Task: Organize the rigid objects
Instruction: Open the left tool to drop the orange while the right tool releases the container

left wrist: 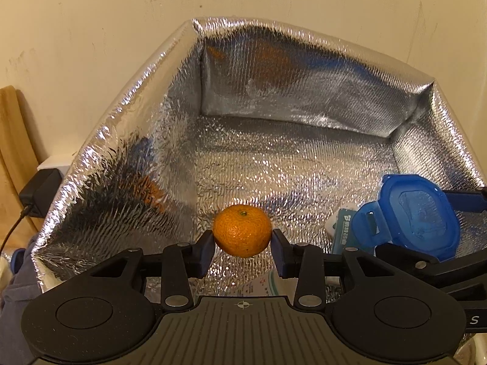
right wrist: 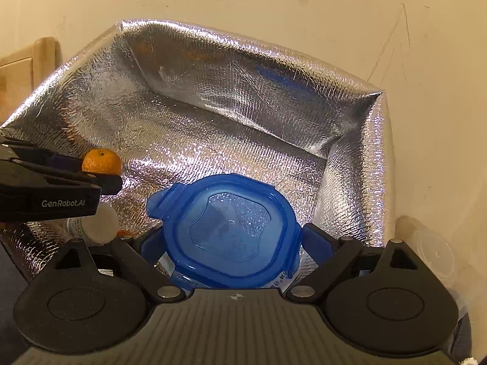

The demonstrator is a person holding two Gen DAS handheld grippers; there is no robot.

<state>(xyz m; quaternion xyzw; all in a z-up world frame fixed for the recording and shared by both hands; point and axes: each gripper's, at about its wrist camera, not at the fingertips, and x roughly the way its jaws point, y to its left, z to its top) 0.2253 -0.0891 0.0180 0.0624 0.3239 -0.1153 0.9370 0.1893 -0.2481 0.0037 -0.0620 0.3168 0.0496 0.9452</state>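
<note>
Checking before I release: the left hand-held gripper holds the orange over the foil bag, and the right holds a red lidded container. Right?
Not quite. The lidded container in the right hand-held gripper is blue, as the right wrist view shows. The left hand-held gripper does hold the orange over the foil bag.

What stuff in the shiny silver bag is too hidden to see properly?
- Under the blue container, right wrist view: a printed packet shows only at its edge.
- White bottle, right wrist view: the left tool holding the orange covers most of it; the label is too small to read.
- Left wrist view: the right tool grips the blue container, hiding most of the teal packet behind it.
</note>
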